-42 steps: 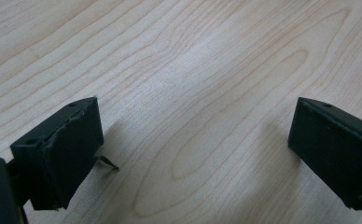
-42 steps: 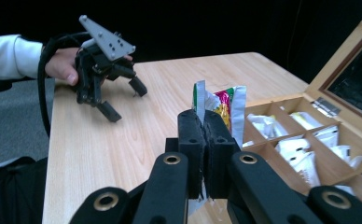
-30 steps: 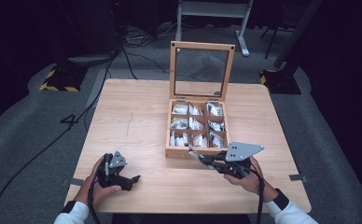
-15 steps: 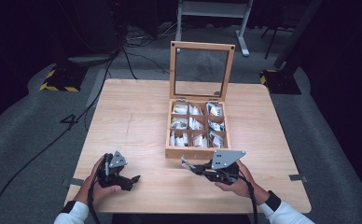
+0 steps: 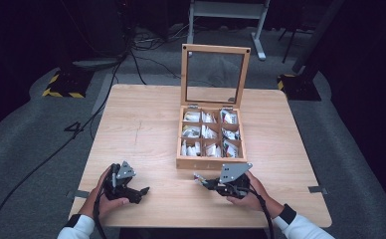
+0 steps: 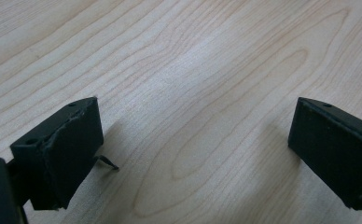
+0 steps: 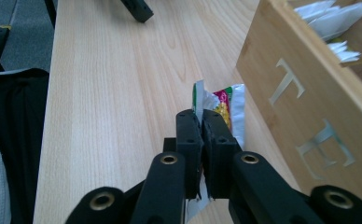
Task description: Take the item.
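An open wooden tea box stands right of the table's middle, its glass-paned lid upright, its compartments holding white sachets. My right gripper lies low over the table just in front of the box, pointing left. In the right gripper view its jaws are shut on a white sachet with a red, green and yellow print, beside the box's front wall. My left gripper rests at the near left; its jaws stand wide open over bare wood.
The table is bare pale wood to the left of the box. Cables run over the grey floor at the left, and a metal stand is behind the table. The near table edge lies just under both hands.
My right gripper has moved left and sunk toward the table in front of the box, keeping the sachet in its jaws. The left gripper has stayed put.
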Tool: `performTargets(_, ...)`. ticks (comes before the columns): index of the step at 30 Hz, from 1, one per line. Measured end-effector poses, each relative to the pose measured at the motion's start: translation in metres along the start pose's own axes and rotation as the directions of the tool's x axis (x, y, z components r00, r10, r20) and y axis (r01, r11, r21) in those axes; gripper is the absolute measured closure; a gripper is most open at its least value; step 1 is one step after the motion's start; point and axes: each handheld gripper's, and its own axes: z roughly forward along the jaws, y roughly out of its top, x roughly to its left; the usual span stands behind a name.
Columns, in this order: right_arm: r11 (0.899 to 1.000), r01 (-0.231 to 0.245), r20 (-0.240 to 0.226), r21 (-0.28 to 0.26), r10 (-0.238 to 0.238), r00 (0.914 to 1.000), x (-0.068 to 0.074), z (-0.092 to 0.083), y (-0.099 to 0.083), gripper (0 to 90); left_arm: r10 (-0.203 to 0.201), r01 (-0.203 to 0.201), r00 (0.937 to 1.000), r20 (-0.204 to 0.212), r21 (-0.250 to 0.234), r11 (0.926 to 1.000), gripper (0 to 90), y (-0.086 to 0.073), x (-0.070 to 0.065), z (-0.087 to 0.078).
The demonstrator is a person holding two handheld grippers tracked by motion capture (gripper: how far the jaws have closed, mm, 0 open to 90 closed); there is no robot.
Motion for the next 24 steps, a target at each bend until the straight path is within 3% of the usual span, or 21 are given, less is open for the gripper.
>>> performTargets(6,1.000,-0.005,-0.020,0.014,0.006,0.9998,0.001,0.001,-0.007,84.0,0.001,-0.001,1.0000,-0.001,0.000,1.0000,3.5,0.000,0.000,0.000)
performTargets(16,0.998,-0.017,-0.072,0.053,0.021,0.9972,0.006,0.003,-0.023,72.1,0.000,0.000,1.0000,-0.001,0.000,1.0000,3.5,0.000,0.000,0.000)
performTargets(24,0.994,-0.042,-0.103,0.096,0.052,0.9933,0.007,0.004,-0.033,47.8,0.002,-0.002,1.0000,0.001,-0.001,1.0000,3.5,0.000,0.000,0.000)
